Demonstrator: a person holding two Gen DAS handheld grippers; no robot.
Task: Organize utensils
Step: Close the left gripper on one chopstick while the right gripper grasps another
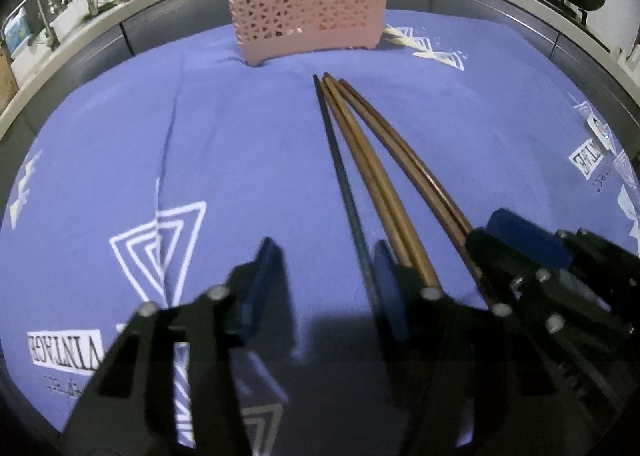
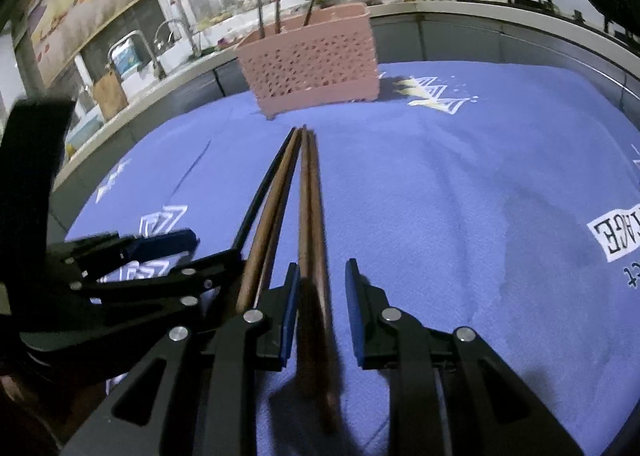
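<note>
On the blue cloth printed "VINTAGE", chopsticks lie before the pink holder. The left gripper has jaws spread, one dark stick between. The right gripper has jaws parted around two brown chopsticks; I cannot tell if they pinch.

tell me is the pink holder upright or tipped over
Upright: the pink holder stands on its base on the blue cloth, chopsticks poking from its top.

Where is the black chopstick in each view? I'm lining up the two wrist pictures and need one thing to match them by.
Left wrist view: the black chopstick runs up the centre, leftmost of the fan, just left of the brown ones.
Right wrist view: the black chopstick lies left of centre, again the outer left stick.
Shared landmark: the pink basket, beyond the sticks' far tips.
</note>
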